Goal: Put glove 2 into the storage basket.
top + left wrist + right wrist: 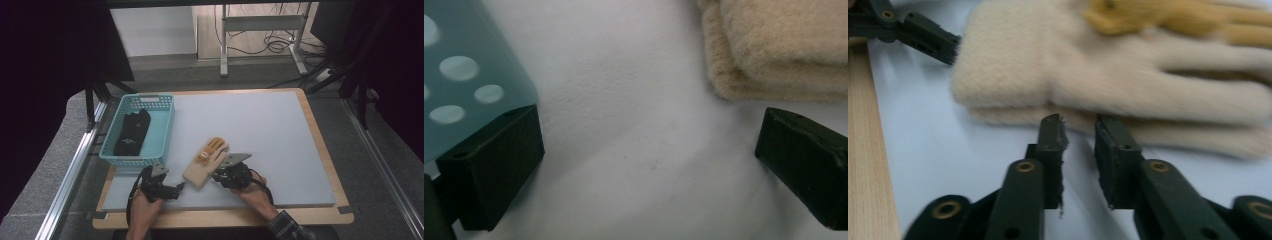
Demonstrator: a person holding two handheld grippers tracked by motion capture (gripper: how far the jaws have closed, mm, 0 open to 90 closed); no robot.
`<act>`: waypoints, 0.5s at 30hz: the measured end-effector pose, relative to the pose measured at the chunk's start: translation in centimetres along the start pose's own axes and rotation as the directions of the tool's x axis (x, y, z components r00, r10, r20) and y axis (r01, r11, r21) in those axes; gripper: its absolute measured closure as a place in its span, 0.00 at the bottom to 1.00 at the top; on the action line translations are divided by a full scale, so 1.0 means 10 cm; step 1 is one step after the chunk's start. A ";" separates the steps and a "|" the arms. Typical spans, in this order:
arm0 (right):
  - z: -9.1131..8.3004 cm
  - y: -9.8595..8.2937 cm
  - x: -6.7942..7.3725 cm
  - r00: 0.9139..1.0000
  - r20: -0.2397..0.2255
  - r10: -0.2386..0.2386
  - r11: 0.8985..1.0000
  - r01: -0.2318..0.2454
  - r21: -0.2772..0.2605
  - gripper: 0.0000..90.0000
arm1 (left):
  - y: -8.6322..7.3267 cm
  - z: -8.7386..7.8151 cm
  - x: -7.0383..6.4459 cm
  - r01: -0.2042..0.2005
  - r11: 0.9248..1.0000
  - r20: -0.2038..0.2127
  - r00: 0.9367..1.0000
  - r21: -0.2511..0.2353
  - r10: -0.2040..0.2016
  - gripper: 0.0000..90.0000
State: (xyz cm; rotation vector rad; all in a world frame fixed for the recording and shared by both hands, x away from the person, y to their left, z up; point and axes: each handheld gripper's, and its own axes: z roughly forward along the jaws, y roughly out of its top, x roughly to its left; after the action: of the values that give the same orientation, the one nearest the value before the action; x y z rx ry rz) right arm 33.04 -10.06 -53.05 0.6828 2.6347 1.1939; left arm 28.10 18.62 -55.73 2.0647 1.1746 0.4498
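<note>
A cream fleece glove point(205, 162) with a yellow-orange patch lies on the grey mat point(270, 125), stacked on a second cream one. My left gripper point(180, 187) is open just left of the cuff; in the left gripper view its wide-apart jaws frame bare mat point(649, 165), with the glove point(774, 45) ahead on the right. My right gripper point(216, 176) is at the glove's right side. In the right gripper view its jaws point(1080, 125) stand a narrow gap apart, tips at the lower glove's edge point(1098, 75), nothing between them. The left gripper's finger point(930, 37) touches the cuff.
A teal perforated basket point(163, 131) stands at the mat's left edge with black gloves point(131, 132) inside; its wall point(464, 75) is close to my left gripper. The wooden table edge point(863, 150) runs along the front. Bare mat stretches to the right and back.
</note>
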 end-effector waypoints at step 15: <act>-0.75 -0.39 -0.55 0.976 0.204 0.079 0.997 -0.074 -0.034 0.25 | 0.00 0.00 -0.01 0.008 1.000 -0.004 1.000 -0.001 -0.008 0.00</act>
State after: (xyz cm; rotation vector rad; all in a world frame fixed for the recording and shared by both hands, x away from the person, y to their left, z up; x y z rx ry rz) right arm 34.06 -19.94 -51.17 0.8608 2.4386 1.1096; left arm 28.10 18.54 -55.76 2.0579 1.1846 0.4514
